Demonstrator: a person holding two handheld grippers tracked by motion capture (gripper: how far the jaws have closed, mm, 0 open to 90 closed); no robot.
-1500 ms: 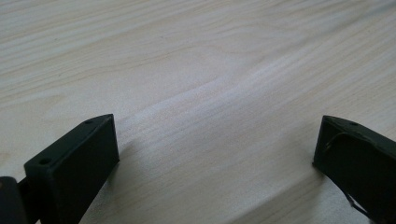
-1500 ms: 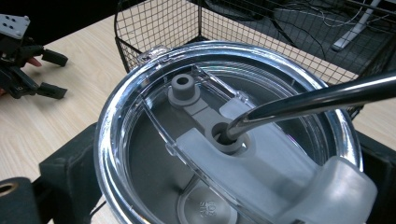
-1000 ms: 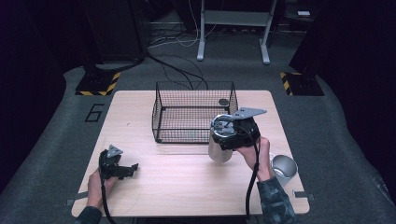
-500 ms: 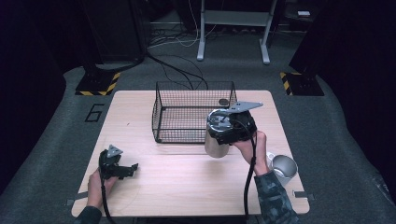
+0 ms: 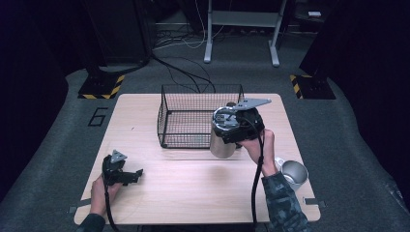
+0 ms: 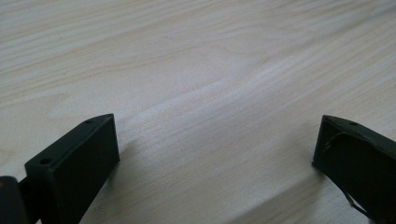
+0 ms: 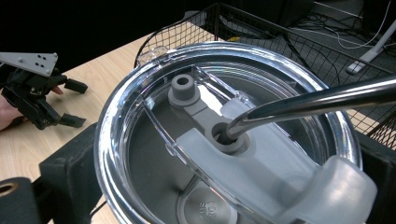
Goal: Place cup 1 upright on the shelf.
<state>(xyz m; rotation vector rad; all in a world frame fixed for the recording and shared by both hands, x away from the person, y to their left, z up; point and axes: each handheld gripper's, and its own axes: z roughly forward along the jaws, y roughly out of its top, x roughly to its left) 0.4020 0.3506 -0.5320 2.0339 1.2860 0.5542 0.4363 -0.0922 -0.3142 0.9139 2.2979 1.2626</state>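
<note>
On the table (image 5: 193, 188), front-right of the wire basket (image 5: 193, 123): your right gripper (image 5: 231, 131) has the steel tumbler (image 5: 221, 143).
Right gripper: your jaws are closed on the tumbler near its top, one on each side; in the right gripper view the black pads sit against its wall left and right.
Tumbler: upright or close to it, just in front of the basket's front-right corner; cannot tell whether its base touches the wood.
Lid (image 7: 224, 135): clear plastic, seated on the tumbler, grey slider across the middle.
Straw (image 7: 317, 100): metal, goes through the lid's hole and leans off to the right in the right gripper view.
Left gripper (image 5: 126, 176): your jaws are spread wide with nothing between them, bare wood in the gap in the left gripper view (image 6: 215, 144).
Left gripper position: low over the front-left part of the table, well apart from the tumbler, pointing right.
Basket: black wire, sits at the back middle of the table.
Mug (image 5: 293, 173): small metal one, near the front-right edge, just beside your right forearm.
</note>
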